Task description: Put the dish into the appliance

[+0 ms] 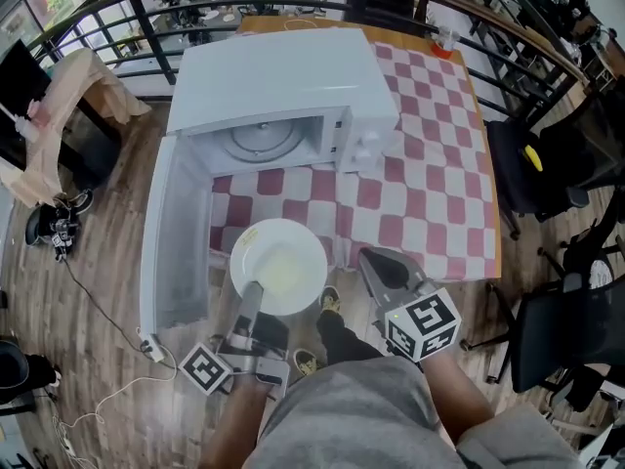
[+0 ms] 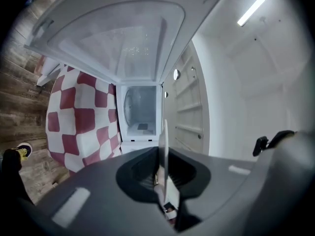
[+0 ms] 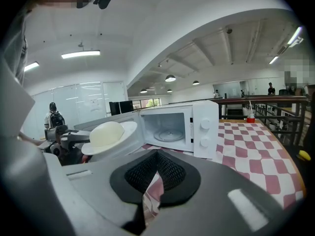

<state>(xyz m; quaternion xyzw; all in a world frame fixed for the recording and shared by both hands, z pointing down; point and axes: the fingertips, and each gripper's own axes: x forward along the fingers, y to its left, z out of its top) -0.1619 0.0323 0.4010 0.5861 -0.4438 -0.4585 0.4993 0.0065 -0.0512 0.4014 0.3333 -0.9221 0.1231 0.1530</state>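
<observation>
Head view: a white microwave [image 1: 283, 76] stands on a surface covered by a red-and-white checked cloth [image 1: 430, 174], its door [image 1: 176, 233] swung wide open to the left and the glass turntable [image 1: 264, 140] showing inside. The white dish [image 1: 278, 262] is held in the air at the near edge of the surface, in front of the open cavity. The left gripper [image 1: 252, 291] pinches the dish's near rim. The right gripper [image 1: 376, 262] hangs just beside the dish, not touching it.

Left gripper view: the dish rim [image 2: 165, 151] stands edge-on, clamped between the jaws, with the cavity [image 2: 140, 107] ahead.

Right gripper view: the jaws are pressed together on nothing, and the dish [image 3: 106, 134] sits off to the left.
</observation>
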